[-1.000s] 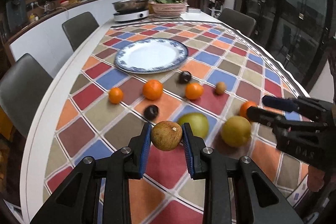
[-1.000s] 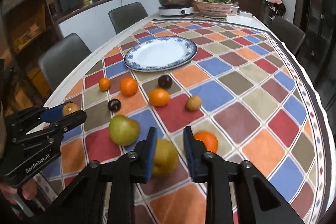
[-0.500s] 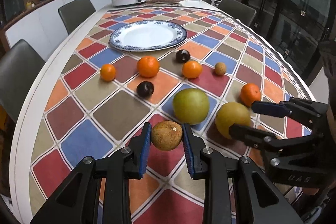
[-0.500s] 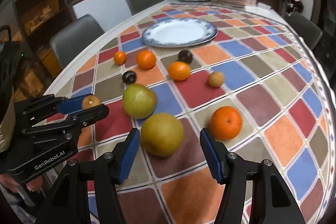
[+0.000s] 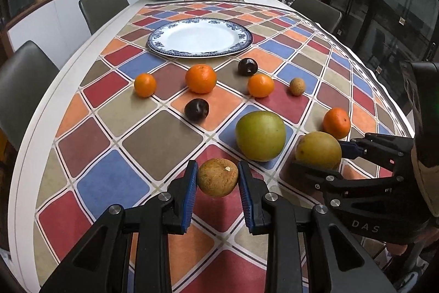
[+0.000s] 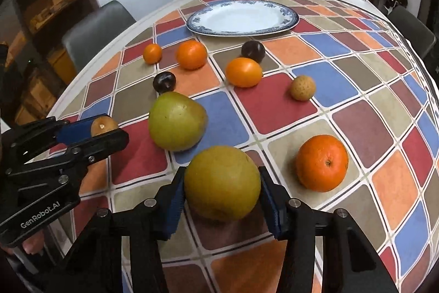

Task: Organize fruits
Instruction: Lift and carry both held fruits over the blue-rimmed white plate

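Both tongs grip fruit, left gripper [image 5: 217,181] pinching a small brown fruit [image 5: 217,177], right gripper [image 6: 222,192] clamping the yellow pear [image 6: 222,183] at 6 o'clock from the plate [image 6: 288,23], and round skins may slip during carrying.

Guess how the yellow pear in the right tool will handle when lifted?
The yellow pear looks round and smooth, so it may slip or rotate between the right tool's narrow pads. It fills the wide-spread jaws, so probably heavy for the grip. If dropped, it would likely roll toward the orange.
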Action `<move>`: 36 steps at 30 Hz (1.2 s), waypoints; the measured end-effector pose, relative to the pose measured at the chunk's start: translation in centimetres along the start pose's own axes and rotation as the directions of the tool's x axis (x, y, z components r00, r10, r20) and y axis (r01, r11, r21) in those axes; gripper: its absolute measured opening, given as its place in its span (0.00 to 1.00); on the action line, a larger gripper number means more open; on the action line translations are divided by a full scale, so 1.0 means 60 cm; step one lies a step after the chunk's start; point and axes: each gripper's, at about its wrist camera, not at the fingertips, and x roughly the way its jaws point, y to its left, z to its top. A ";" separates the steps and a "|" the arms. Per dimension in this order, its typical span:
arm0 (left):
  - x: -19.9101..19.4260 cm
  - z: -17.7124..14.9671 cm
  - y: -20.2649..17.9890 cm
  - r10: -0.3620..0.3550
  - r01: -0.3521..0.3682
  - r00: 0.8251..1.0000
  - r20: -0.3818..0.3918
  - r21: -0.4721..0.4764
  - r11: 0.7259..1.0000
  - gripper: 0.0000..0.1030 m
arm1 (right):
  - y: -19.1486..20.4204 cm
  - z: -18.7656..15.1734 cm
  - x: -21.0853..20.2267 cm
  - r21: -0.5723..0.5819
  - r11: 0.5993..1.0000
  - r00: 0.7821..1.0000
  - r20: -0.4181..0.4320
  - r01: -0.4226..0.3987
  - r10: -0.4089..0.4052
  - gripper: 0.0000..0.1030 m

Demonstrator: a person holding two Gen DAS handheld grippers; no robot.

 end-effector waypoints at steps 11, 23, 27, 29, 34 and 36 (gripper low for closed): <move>-0.018 0.027 -0.002 -0.007 0.006 0.999 0.052 0.015 1.000 0.29 | 0.004 0.017 -0.039 0.005 1.000 0.998 0.062 -0.011 0.011 0.49; -0.032 0.133 0.020 0.007 -0.015 0.988 0.156 0.051 0.999 0.29 | -0.008 0.134 -0.076 -0.077 0.996 0.983 0.181 0.037 -0.023 0.49; -0.017 0.170 0.031 0.002 -0.012 0.987 0.162 0.058 0.998 0.29 | -0.009 0.177 -0.073 -0.118 0.992 0.979 0.203 0.052 -0.028 0.49; -0.004 0.190 0.039 -0.001 -0.009 0.987 0.162 0.062 0.998 0.29 | -0.009 0.198 -0.066 -0.143 0.987 0.976 0.213 0.067 -0.035 0.49; 0.040 0.234 0.058 -0.012 0.001 0.990 0.142 0.074 0.997 0.29 | -0.017 0.248 -0.039 -0.170 0.983 0.976 0.213 0.076 -0.038 0.49; 0.059 0.248 0.066 -0.020 0.011 0.991 0.129 0.071 0.997 0.29 | -0.021 0.263 -0.025 -0.174 0.981 0.977 0.211 0.081 -0.043 0.49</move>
